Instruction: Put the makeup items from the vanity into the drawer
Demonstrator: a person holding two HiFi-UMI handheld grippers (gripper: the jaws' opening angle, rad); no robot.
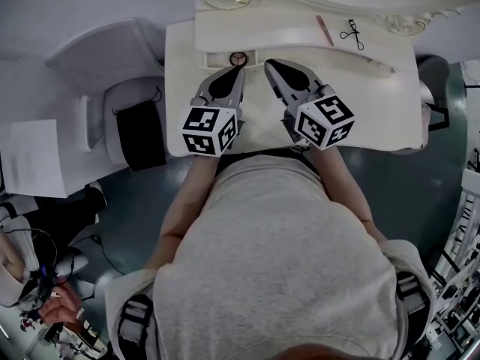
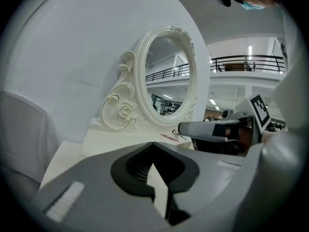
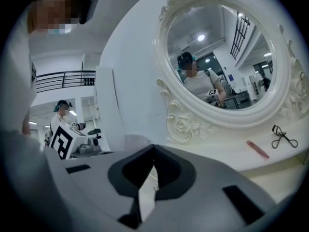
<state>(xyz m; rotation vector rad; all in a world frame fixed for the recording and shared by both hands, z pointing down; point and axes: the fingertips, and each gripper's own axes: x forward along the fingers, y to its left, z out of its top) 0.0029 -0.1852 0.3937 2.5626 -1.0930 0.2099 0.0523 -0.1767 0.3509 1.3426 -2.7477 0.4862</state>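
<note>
Two grippers are hovering side by side over the vanity top (image 1: 375,103). The left gripper (image 1: 234,75) and right gripper (image 1: 273,67) are both keeping their fingers pressed together, pinching nothing I can make out. The pink pencil (image 1: 324,30) and eyelash curler (image 1: 351,34) are lying on the raised shelf, off to the right. No drawer is showing open, so I'm guessing that comes first: spreading the left fingers around the small dark knob (image 1: 238,58) just ahead and pulling straight.
</note>
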